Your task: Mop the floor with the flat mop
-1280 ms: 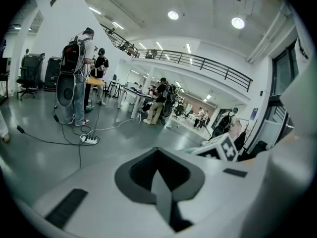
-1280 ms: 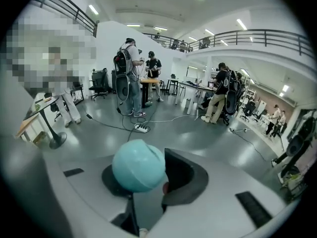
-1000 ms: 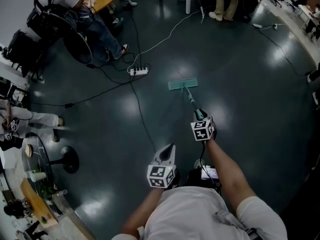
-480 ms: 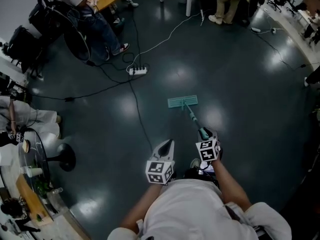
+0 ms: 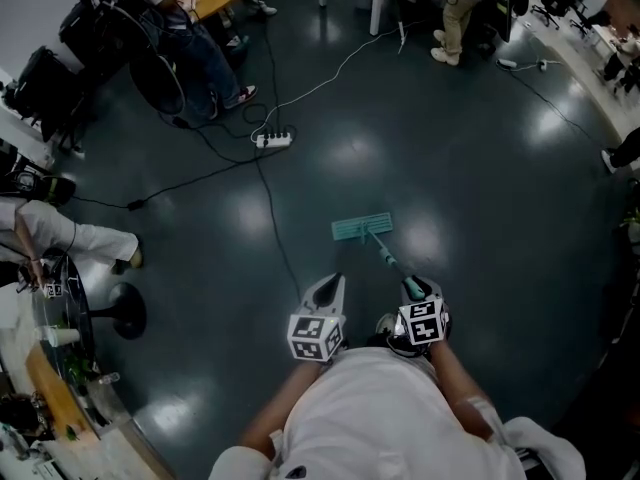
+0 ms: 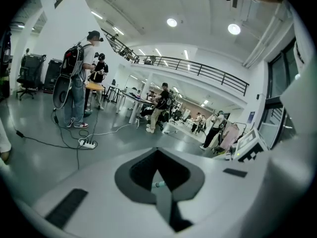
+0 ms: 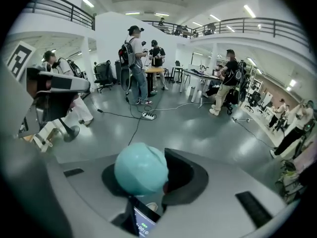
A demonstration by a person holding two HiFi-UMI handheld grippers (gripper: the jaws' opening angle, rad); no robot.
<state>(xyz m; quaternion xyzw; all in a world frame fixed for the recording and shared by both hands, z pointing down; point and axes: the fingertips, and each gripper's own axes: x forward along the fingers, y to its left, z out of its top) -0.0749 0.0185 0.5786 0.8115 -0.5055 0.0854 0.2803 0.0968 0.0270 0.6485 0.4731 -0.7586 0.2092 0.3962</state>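
The flat mop's teal head (image 5: 362,227) lies on the dark floor ahead of me. Its handle (image 5: 388,259) slants back to my right gripper (image 5: 413,290), which is shut on the handle's top. In the right gripper view the rounded teal handle end (image 7: 140,167) sticks up between the jaws of the right gripper (image 7: 148,177). My left gripper (image 5: 329,288) is held to the left of the handle, apart from it, jaws together with nothing in them. In the left gripper view a sliver of the teal handle (image 6: 159,184) shows past the left gripper (image 6: 157,172).
A black cable (image 5: 283,238) runs along the floor just left of the mop head to a white power strip (image 5: 274,140). People stand at the upper left (image 5: 185,38) and top (image 5: 455,8). A person's leg (image 5: 85,240), a round stool base (image 5: 128,315) and a cluttered table (image 5: 60,393) are at the left.
The mop head has slid back toward me across the floor as my right gripper drew in close to my body. The left gripper stayed roughly in place. The person at the left shifted.
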